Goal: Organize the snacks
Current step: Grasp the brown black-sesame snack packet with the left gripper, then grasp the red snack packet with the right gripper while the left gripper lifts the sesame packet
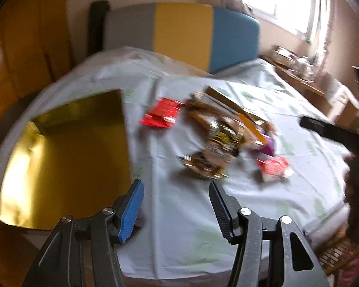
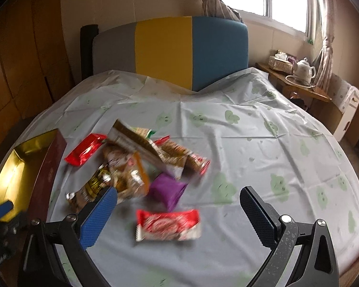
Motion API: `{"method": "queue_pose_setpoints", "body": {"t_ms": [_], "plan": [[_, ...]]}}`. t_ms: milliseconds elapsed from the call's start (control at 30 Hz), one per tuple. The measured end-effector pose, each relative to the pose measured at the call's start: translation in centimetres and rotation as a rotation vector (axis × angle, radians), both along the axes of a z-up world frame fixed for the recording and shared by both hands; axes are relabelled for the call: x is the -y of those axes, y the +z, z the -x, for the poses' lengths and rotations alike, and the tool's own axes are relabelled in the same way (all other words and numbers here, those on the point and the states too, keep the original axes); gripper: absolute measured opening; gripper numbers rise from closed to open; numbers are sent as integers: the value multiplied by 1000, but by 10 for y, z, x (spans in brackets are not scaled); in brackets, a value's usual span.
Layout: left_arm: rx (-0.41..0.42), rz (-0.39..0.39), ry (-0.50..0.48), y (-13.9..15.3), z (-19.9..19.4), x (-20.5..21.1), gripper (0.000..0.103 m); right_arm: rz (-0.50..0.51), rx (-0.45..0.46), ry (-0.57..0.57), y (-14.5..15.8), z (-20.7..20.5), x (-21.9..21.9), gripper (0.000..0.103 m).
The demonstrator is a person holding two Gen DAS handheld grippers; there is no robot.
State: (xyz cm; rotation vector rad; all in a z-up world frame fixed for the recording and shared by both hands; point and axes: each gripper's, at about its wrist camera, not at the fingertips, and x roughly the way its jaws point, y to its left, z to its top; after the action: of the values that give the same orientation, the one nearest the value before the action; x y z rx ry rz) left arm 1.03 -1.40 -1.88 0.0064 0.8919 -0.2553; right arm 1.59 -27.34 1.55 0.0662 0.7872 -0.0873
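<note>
**Two open grippers above a table of scattered snacks**

A round table (image 2: 263, 143) under a pale cloth printed with green shapes fills the room's centre, and two hand-held grippers hover over its near edge.

The right gripper (image 2: 178, 197) has its jaws spread wide, one pad blue and one black, with nothing between them and nothing touching them. Just ahead of it and slightly to its left lies a red-and-white snack bar (image 2: 168, 224), flat on the cloth. A little farther ahead sits a purple packet (image 2: 167, 190). Beyond that, ahead and to the left, a loose pile of snack packets (image 2: 136, 160) in brown, gold and orange spreads over the cloth, with a red wrapper (image 2: 86, 149) at its far left edge.

The left gripper (image 1: 176, 192) is also open, moderately wide, and holds nothing. The same pile (image 1: 222, 138) lies ahead of it, blurred, with a red wrapper (image 1: 162, 116) ahead and slightly left. Close on its left, at the table's edge, stands an open box with a shiny gold lining (image 1: 67, 157); no snack shows inside it.

Behind the table stands a padded panel in grey, yellow and blue (image 2: 170, 47). A white teapot (image 2: 304, 68) rests on a wooden side table far to the right.
</note>
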Motion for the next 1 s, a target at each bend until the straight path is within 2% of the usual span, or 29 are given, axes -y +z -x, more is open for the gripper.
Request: {"method": "queue_pose_setpoints", "body": {"t_ms": [67, 133, 233, 333, 400, 600, 700, 833, 867, 900, 1000], "plan": [[-38, 25, -14, -3, -4, 3, 58, -23, -44, 23, -1, -17, 20, 103], [-86, -4, -15, -6, -12, 8, 58, -30, -67, 32, -6, -28, 36, 103], [-80, -36, -71, -5, -23, 14, 58, -57, -94, -12, -19, -41, 62, 103], [-104, -29, -150, -2, -36, 22, 58, -146, -164, -68, -30, -47, 78, 103], [-110, -68, -215, -4, -46, 33, 58, -202, -155, -65, -29, -48, 82, 103], [-167, -125, -365, -26, -78, 69, 59, -221, -141, -25, -23, -45, 75, 103], [-181, -144, -404, -38, -90, 81, 60, -230, -131, -15, -20, -44, 74, 103], [-147, -186, -423, -51, -102, 88, 59, -253, -134, -19, -20, -46, 76, 103], [-154, -185, -419, -54, -105, 87, 56, -257, -134, -22, -20, -46, 77, 103], [-166, -177, -419, -58, -106, 86, 40, -259, -135, -25, -20, -46, 78, 103], [-158, -160, -417, -58, -99, 81, 36, -256, -138, -27, -21, -47, 78, 103]]}}
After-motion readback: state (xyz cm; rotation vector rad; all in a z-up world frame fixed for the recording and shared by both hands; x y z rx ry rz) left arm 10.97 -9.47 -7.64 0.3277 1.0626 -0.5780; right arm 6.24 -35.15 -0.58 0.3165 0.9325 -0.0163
